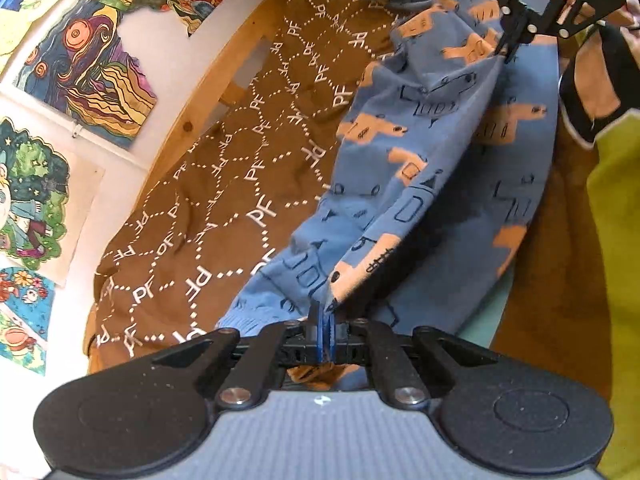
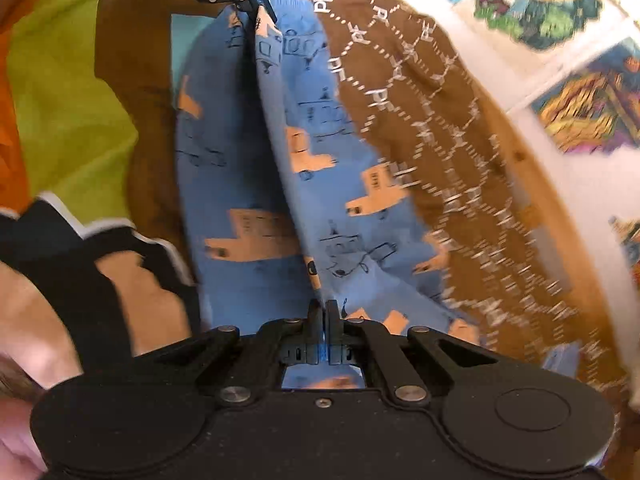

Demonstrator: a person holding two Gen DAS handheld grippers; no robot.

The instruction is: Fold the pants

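The blue pants (image 1: 432, 152) with orange and dark printed shapes hang stretched between my two grippers above a brown blanket (image 1: 224, 168) with white "PF" lettering. My left gripper (image 1: 325, 322) is shut on one end of the pants. My right gripper (image 1: 505, 53) shows at the top right of the left wrist view, shut on the other end. In the right wrist view the pants (image 2: 312, 184) run from my right gripper (image 2: 323, 312) up to the left gripper (image 2: 262, 2), with a long fold down the middle.
A wooden bed rail (image 1: 208, 92) runs along a white wall with colourful drawings (image 1: 92, 68). A green and orange cloth (image 2: 68, 92) lies beside the brown blanket. A person's leg with a black strap (image 2: 104, 280) is near the right gripper.
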